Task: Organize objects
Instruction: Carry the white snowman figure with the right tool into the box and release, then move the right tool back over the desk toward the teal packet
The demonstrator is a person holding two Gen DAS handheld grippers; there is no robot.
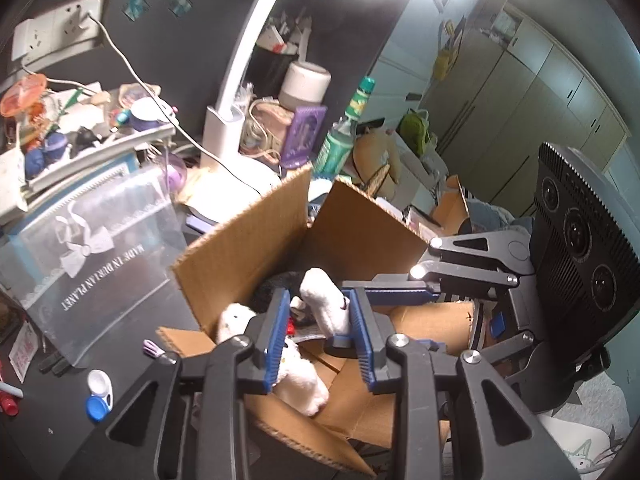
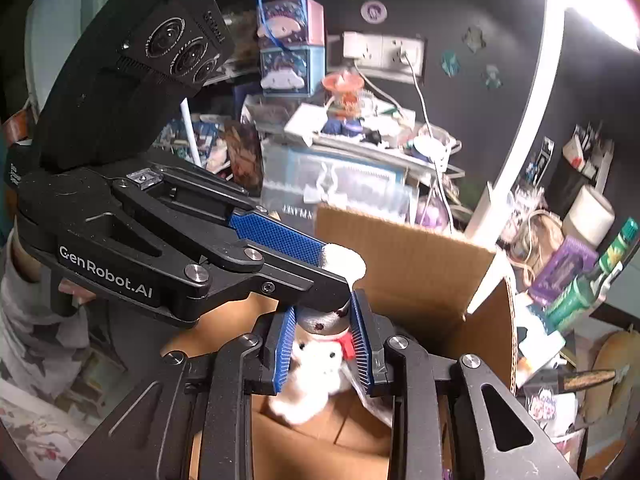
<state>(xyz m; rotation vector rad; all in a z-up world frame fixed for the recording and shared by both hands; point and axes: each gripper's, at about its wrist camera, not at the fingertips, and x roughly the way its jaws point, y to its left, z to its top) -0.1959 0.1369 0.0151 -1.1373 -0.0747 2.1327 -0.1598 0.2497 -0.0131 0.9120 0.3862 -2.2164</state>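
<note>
Over the cardboard box [image 1: 248,248], the left wrist view shows the left claw [image 1: 320,332] clamped on a white plush toy's [image 1: 324,304] limb, seemingly to lower it in; the box floor is mostly hidden.

From the right wrist view, the right claw [image 2: 324,344] pinches the toy's head end; its body below blurs.

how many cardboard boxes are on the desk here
1. The open cardboard box stands right under both grippers, flaps up, with the white plush toy held over its opening. A brown cardboard piece further back at the right may be another, but it is mostly hidden.
</note>
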